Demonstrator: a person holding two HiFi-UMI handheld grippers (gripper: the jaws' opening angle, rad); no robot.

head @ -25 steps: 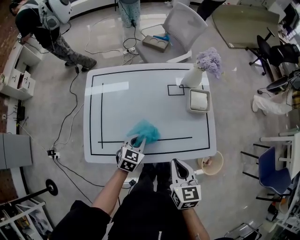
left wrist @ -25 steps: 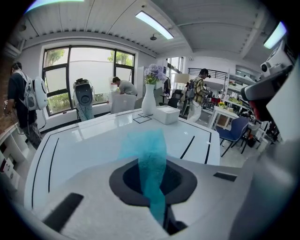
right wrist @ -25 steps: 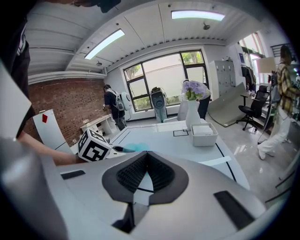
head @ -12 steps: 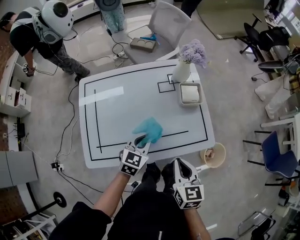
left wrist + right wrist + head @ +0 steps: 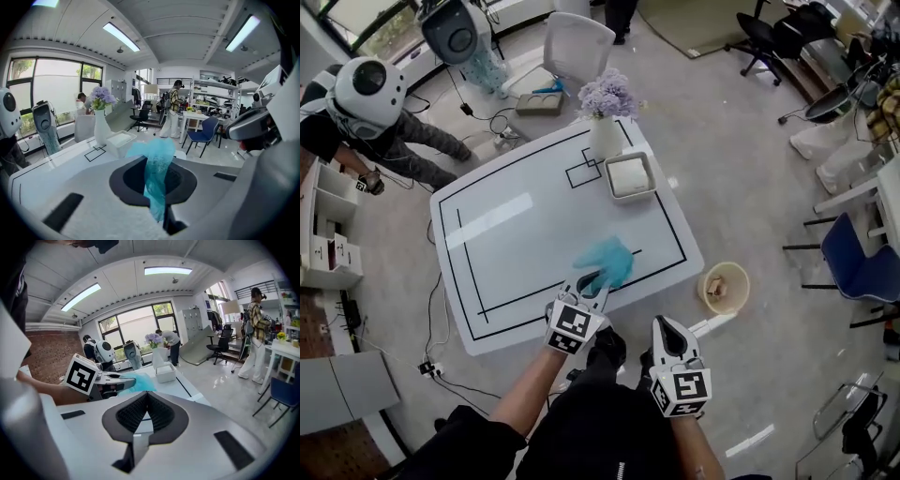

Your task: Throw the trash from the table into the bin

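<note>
A crumpled teal piece of trash [image 5: 607, 262] hangs over the white table's [image 5: 516, 234] near edge, pinched in my left gripper [image 5: 591, 283], which is shut on it. In the left gripper view the teal sheet [image 5: 157, 173] sticks up from between the closed jaws. My right gripper [image 5: 667, 335] is off the table, below its near edge, jaws together and empty; in the right gripper view its pads [image 5: 146, 412] meet, and the teal trash [image 5: 136, 382] shows to the left. A round beige bin [image 5: 724, 287] stands on the floor right of the table.
A vase of purple flowers [image 5: 606, 112] and a white square tray [image 5: 630, 177] stand at the table's far right. A person in a white helmet [image 5: 367, 103] is at the far left. A grey chair [image 5: 574, 47] and blue chair [image 5: 855, 262] stand nearby; cables lie on the floor.
My left gripper has lifted the teal trash off the table and carried it right, toward the near edge. The right gripper shifted too, and the head view swung so the bin sits nearer.
</note>
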